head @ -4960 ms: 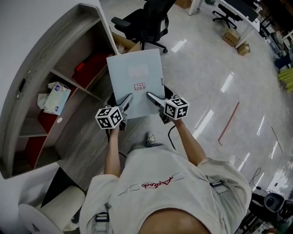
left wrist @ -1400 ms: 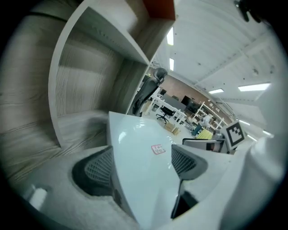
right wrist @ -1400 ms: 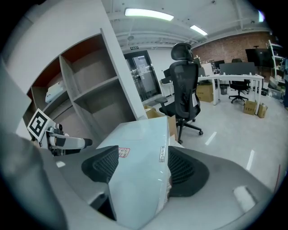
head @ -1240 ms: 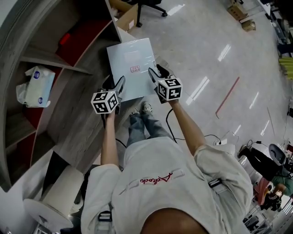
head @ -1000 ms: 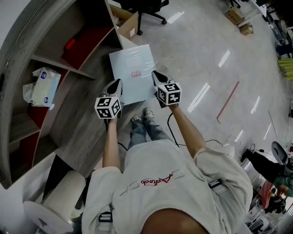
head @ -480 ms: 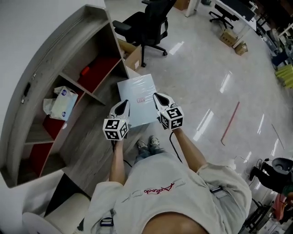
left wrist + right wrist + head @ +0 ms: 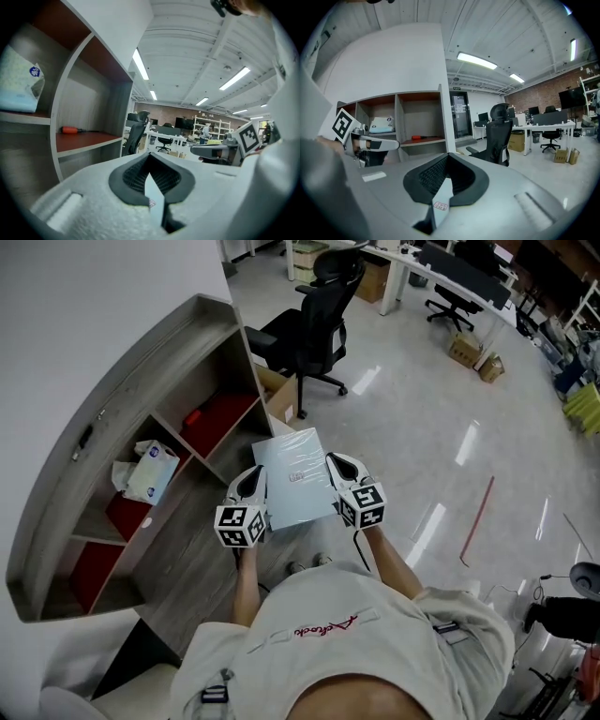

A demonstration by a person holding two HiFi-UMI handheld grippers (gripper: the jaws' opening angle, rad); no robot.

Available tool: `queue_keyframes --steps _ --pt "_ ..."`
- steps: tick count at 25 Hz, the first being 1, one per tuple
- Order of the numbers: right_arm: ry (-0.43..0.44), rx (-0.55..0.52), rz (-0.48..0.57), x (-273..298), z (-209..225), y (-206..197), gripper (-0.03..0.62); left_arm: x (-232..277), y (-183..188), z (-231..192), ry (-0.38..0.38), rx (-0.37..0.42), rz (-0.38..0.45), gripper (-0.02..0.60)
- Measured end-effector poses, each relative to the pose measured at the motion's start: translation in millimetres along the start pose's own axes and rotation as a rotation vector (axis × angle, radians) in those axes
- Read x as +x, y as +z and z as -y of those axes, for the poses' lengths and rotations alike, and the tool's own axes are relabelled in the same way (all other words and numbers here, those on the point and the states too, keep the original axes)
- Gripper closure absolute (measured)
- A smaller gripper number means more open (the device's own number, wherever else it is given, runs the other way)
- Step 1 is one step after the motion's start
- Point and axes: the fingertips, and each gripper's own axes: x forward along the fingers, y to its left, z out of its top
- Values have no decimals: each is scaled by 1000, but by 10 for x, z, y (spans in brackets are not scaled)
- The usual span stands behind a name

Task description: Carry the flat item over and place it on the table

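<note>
The flat item (image 7: 294, 476) is a pale blue-white sheet pack with a small red label, held level in front of me above the floor. My left gripper (image 7: 255, 480) is shut on its left edge and my right gripper (image 7: 337, 465) is shut on its right edge. In the left gripper view the item's thin edge (image 7: 155, 199) runs between the closed dark pads (image 7: 133, 174) of the left gripper (image 7: 150, 161). The right gripper view shows the same: the sheet (image 7: 439, 196) is clamped in the right gripper (image 7: 447, 163). No table for the item is in view.
A grey shelf unit (image 7: 131, 404) with red-lined compartments stands at my left; it holds a tissue pack (image 7: 149, 473) and a red-handled tool (image 7: 192, 416). A black office chair (image 7: 315, 322) and an open cardboard box (image 7: 282, 397) stand ahead. Desks line the far side of the shiny floor.
Both grippers have risen together with the flat item still clamped between them. The person has straightened up, so the floor and shelf look farther away.
</note>
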Motion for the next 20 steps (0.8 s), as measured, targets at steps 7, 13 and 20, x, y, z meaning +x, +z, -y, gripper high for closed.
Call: queue_keyframes --steps 7,13,20 --pt "-12 24 25 35 -32 58 591 19 47 -21 -6 8 11 582" --pt "-8 30 21 43 -84 41 591 21 25 -12 -12 2 9 581" --pt "-2 26 -4 56 -102 -32 591 19 -47 -35 -4 -13 2 581"
